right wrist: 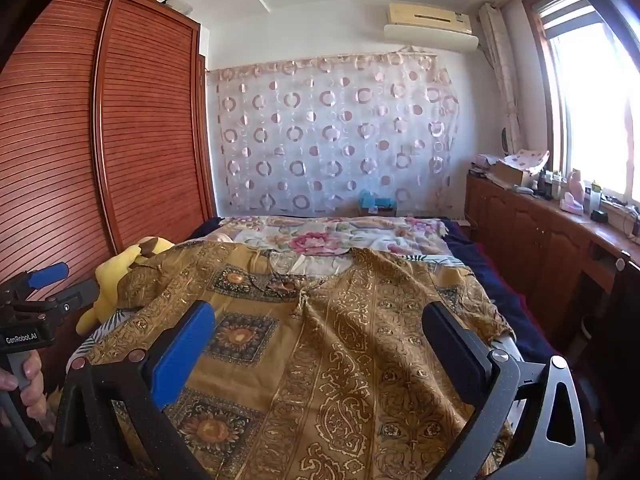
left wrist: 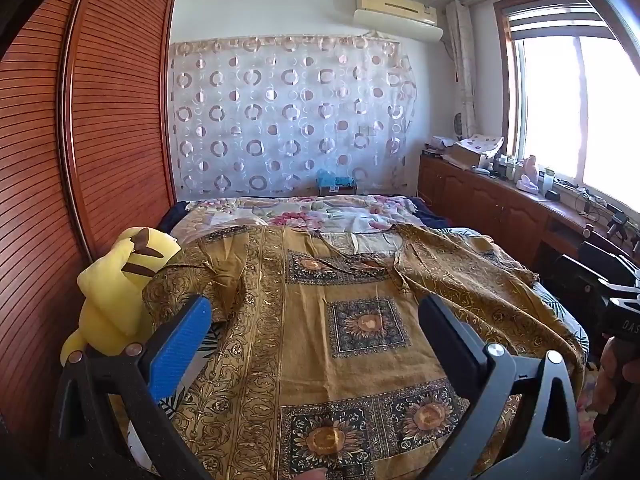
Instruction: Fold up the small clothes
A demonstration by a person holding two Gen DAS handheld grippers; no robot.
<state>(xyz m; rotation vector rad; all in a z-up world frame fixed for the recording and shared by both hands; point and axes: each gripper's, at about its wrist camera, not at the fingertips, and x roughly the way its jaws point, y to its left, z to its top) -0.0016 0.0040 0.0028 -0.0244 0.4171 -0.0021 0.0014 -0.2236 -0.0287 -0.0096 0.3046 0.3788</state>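
1. Plainly, "GenRobot.AI" was printed on the left tool (right wrist: pixel 44 280), seen at the left edge of the right wrist view; a hand (right wrist: pixel 28 384) gripped its handle.
2. Both tools hovered tilted slightly downward over the near end of the bed (left wrist: pixel 248 216).
3. The left tool's jaws were spread wide, pinching nothing.
4. The right tool (right wrist: pixel 320 348) was likewise spread and empty.
5. The golden patterned garment (left wrist: pixel 312 344) lay flat on the bed, a yellow plush toy (left wrist: pixel 116 292) touching its left sleeve.

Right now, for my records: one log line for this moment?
stage: start | shirt: spread on bed | left tongs: open | right tongs: open
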